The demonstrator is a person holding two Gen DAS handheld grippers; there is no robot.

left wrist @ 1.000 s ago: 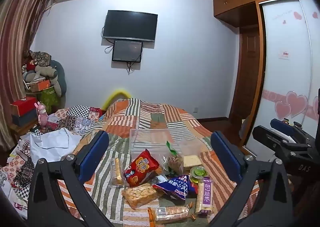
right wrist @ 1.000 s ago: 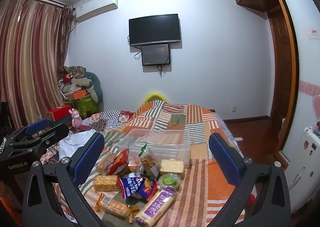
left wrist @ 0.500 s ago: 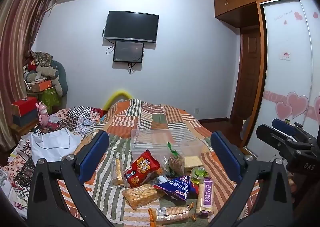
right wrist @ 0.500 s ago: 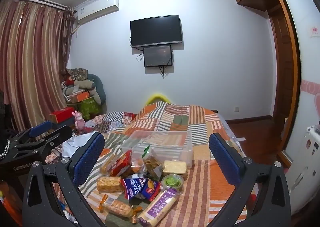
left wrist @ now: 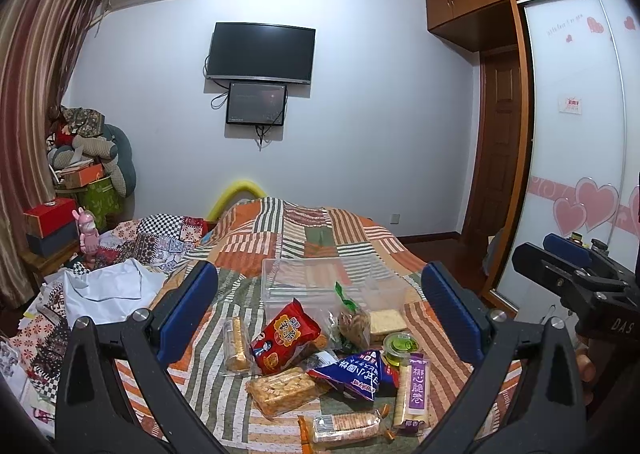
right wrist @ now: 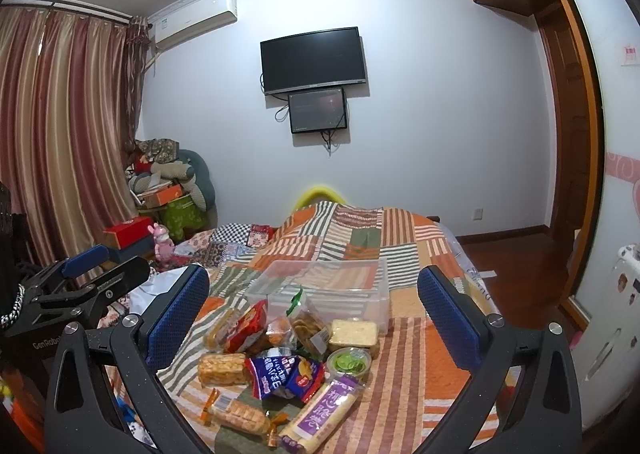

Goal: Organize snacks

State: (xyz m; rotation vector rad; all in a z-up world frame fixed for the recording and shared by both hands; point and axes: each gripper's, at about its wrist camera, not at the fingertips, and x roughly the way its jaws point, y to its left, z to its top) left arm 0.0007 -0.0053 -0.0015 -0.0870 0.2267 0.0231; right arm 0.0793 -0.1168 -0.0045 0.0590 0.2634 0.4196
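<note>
Right now your left tongs (left wrist: 320,318) and right tongs (right wrist: 313,312) both gape wide and hold nothing, hovering over the bed (left wrist: 360,238). The snacks (left wrist: 328,358) lie heaped on the quilt between the pads, with the clear bin (right wrist: 332,282) just beyond them, touching the far packets.

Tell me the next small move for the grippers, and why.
Probably lower the right gripper toward the purple-labelled wafer pack nearest it. Both grippers are open and empty, held above the bed; the left gripper is no closer. The clear plastic bin behind the pile looks empty, and every snack lies outside it.
</note>
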